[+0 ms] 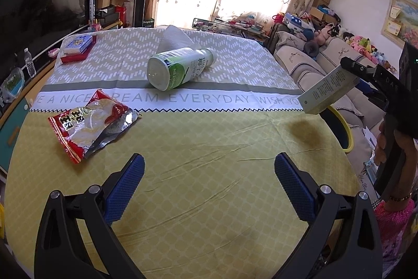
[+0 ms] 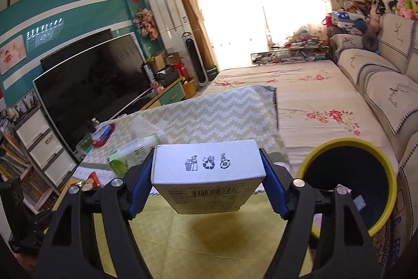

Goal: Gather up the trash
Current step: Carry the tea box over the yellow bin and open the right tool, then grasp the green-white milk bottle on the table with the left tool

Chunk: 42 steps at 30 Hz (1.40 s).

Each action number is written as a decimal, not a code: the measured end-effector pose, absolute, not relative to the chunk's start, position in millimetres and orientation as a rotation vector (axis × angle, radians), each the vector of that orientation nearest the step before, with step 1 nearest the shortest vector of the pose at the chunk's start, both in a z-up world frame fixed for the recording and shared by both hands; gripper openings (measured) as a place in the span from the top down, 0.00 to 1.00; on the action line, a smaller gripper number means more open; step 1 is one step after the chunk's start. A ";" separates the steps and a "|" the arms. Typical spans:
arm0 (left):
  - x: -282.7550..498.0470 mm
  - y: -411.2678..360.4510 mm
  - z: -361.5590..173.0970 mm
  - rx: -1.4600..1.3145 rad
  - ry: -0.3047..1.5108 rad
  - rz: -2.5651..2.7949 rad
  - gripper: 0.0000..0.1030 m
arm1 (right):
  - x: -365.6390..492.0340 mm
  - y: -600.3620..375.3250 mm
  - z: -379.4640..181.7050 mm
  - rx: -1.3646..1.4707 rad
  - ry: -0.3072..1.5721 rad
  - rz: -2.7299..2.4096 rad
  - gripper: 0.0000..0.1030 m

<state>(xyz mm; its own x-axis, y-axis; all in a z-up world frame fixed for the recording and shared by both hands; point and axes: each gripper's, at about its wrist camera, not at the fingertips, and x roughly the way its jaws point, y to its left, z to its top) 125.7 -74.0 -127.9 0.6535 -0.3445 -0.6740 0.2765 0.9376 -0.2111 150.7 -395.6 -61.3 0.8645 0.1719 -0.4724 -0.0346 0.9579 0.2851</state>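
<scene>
Wide bare stretch of yellow tablecloth is seen ahead of the spread left gripper; nothing lies between its fingers. Left side is blocked by a torn snack wrapper. Farther ahead, centre path is obstructed by a toppled bottle, tissue roll just behind it. Right table edge is occupied by the right gripper, clamped on a carton held above the cloth. Bin mouth beside it is unobstructed.
</scene>
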 end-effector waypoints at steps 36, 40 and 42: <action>207.8 -100.4 -109.0 0.132 0.810 -0.352 0.05 | 132.0 -521.5 -119.2 0.408 0.519 -0.261 0.13; 248.6 -91.3 -108.5 0.218 0.840 -0.346 0.05 | 134.4 -516.1 -118.8 0.405 0.526 -0.248 0.13; 268.1 -87.7 -111.0 0.230 0.882 -0.363 0.05 | 135.2 -513.4 -118.8 0.403 0.529 -0.239 0.13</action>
<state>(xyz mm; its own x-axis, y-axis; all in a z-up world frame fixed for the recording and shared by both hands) 268.1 -87.7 -111.0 0.5805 -0.2139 -0.7857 0.4010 0.9149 0.0472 135.2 -513.4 -118.8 0.8384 -0.1174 -0.5322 0.3221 0.8945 0.3100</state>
